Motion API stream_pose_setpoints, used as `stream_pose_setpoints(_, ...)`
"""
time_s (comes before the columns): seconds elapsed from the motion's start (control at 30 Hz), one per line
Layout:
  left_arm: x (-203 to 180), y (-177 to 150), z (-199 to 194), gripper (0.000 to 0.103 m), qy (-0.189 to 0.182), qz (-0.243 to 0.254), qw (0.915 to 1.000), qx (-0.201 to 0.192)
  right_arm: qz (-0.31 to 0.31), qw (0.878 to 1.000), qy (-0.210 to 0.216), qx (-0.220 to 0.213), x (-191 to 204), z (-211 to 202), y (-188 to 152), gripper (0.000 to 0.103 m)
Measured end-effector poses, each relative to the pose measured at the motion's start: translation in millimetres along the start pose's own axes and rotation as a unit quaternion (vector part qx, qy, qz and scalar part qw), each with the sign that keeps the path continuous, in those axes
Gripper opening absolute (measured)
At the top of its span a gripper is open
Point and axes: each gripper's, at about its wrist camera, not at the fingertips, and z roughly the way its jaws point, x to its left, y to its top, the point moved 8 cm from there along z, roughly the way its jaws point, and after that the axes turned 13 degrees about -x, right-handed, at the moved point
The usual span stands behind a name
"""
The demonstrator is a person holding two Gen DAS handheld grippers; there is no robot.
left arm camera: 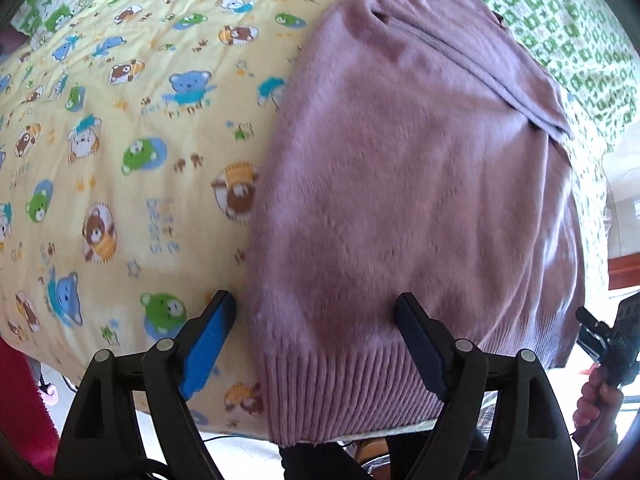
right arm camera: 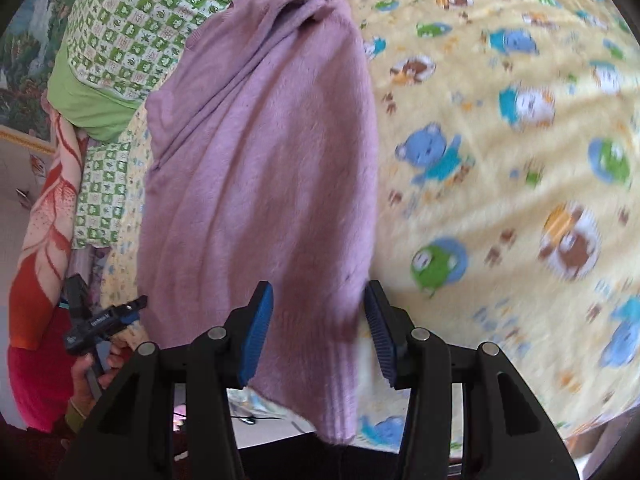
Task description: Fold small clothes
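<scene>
A fuzzy mauve sweater (left arm camera: 400, 184) lies flat on a yellow bear-print blanket (left arm camera: 120, 152), its ribbed hem (left arm camera: 340, 384) at the bed's near edge. One sleeve (left arm camera: 516, 76) is folded along its far side. My left gripper (left arm camera: 316, 320) hovers wide open over the hem's left corner, one finger over the blanket, the other over the knit. In the right wrist view the sweater (right arm camera: 260, 160) runs away from me and my right gripper (right arm camera: 318, 320) stands half open astride the hem's right corner (right arm camera: 336, 400); the cloth lies unbunched. Each view shows the other gripper (left arm camera: 608, 332) (right arm camera: 104, 320) at the sweater's side.
A green frog-print pillow (left arm camera: 560, 40) (right arm camera: 132, 32) lies beyond the sweater. An orange and red patterned cloth (right arm camera: 44, 220) hangs beside the bed. A person's hand (left arm camera: 596, 400) (right arm camera: 92, 376) holds each far gripper. The bed edge and floor (right arm camera: 264, 416) are just under the hem.
</scene>
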Motion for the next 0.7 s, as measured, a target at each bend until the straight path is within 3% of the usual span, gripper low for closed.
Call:
stream_pose_setpoints(0.07, -3, -3, 0, 0.084, 0.004, 0.008, 1.0000, -0.002, 0.005, 1.000, 0.012, 0.003, 4, 5, -7, 0.049)
stream_pose_setpoints(0.1, -4, -3, 0, 0.084, 0.006, 0.011, 0.9999, -0.003, 0.001, 1.000, 0.008, 0.000, 6, 7, -9, 0.042)
stream_pose_setpoints(0.13, -6, -1, 2, 0.084, 0.007, 0.014, 0.9999, -0.003, -0.007, 1.000, -0.007, 0.000, 5, 9, -11, 0.031)
stream_pose_setpoints(0.17, -9, 2, 5, 0.084, 0.007, 0.016, 0.9998, -0.002, -0.009, 1.000, -0.018, 0.004, 3, 8, -12, 0.007)
stream_pose_setpoints(0.4, -24, -2, 14, 0.084, 0.006, 0.029, 0.9994, -0.015, -0.029, 0.996, -0.056, -0.058, -24, -54, -3, 0.006)
stream_pose_setpoints(0.6, -35, -14, 11, 0.082, -0.009, 0.043, 0.9990, -0.009, -0.015, 0.998, -0.038, -0.040, -22, -45, -9, 0.006)
stream_pose_setpoints(0.7, -41, -17, 9, 0.070, -0.014, 0.056, 0.9982, -0.014, -0.010, 0.999, -0.036, -0.029, -18, -35, -11, 0.009)
